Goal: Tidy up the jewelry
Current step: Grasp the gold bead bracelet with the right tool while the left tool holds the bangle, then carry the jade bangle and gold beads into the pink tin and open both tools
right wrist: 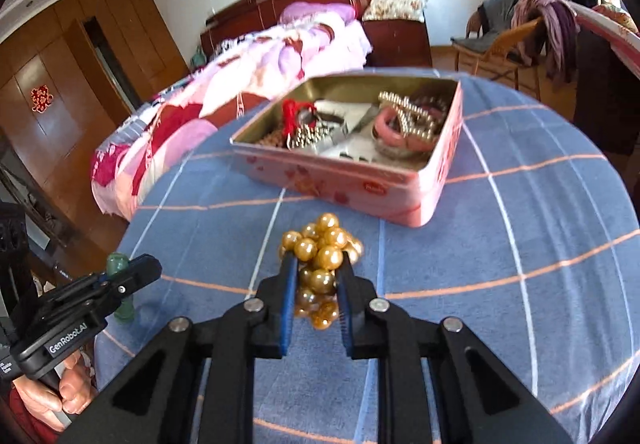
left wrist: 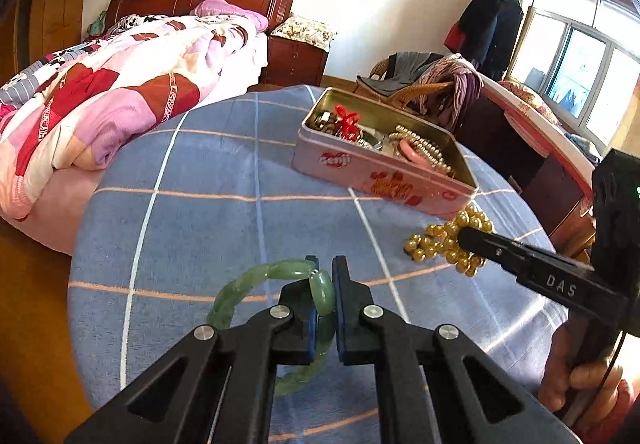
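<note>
A green jade bangle (left wrist: 256, 280) lies on the blue checked cloth (left wrist: 224, 172). My left gripper (left wrist: 325, 264) is shut on the bangle's near right side; it also shows in the right wrist view (right wrist: 132, 268) with the bangle (right wrist: 118, 262). A bunch of gold pearl beads (right wrist: 322, 248) sits between the fingers of my right gripper (right wrist: 318, 264), which is shut on them; they also show in the left wrist view (left wrist: 444, 240). An open pink tin (left wrist: 384, 180) beyond holds beads, a pink bangle (right wrist: 390, 126) and red cord.
The cloth covers a round table (right wrist: 540, 228). A bed with a pink quilt (left wrist: 100, 96) lies to the left. A wicker chair with clothes (left wrist: 424, 84) and a dark cabinet stand behind the tin.
</note>
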